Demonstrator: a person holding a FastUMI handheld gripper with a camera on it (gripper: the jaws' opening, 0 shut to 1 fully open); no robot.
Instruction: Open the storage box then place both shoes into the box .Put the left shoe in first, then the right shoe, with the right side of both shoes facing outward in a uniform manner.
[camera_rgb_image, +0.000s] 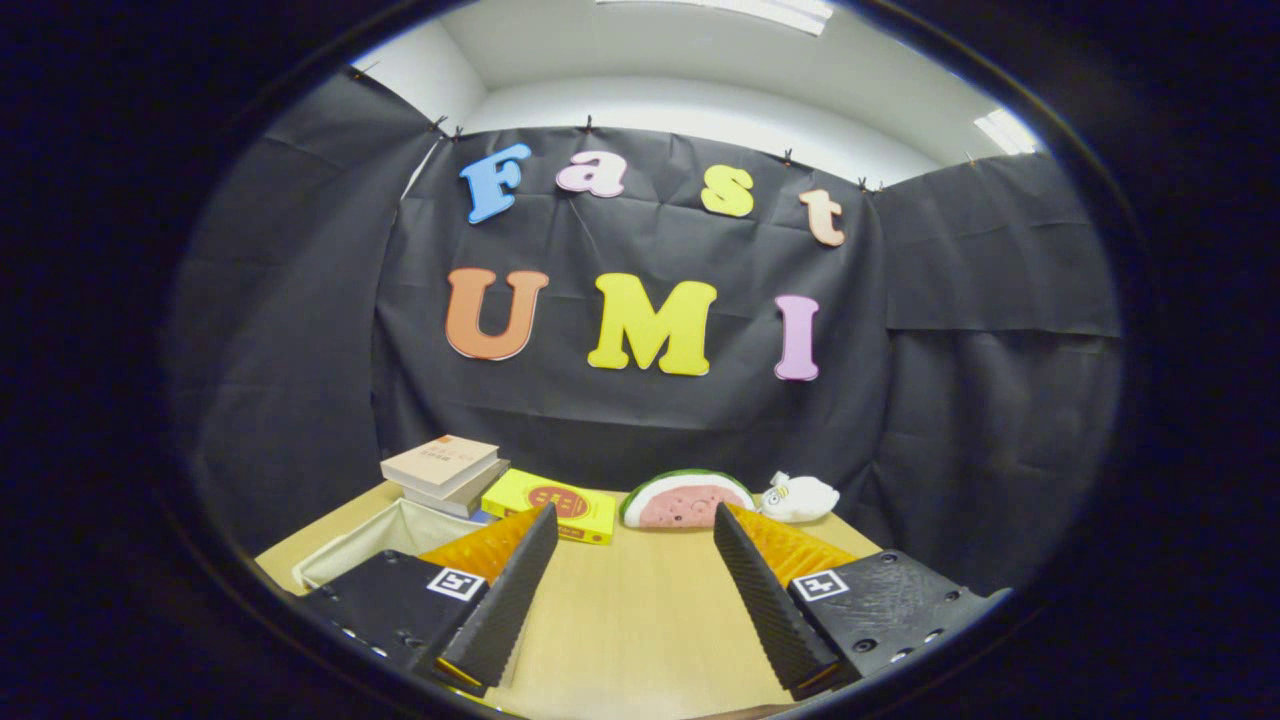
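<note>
While the gripper (632, 575) hovers over the wooden surface (630, 620), its fingers (505, 590) stand wide apart, holding nothing. Beside the left finger sits the storage box (375, 540) (pale fabric, top open); beyond lie stacked books (445, 472), a yellow box (555, 503), a watermelon plush (685, 500) and a white plush (800, 497).

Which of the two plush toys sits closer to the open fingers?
The watermelon-slice plush, green rind and pink face, just beyond the open gripper. The white plush lies beside it, off past the right finger.
</note>
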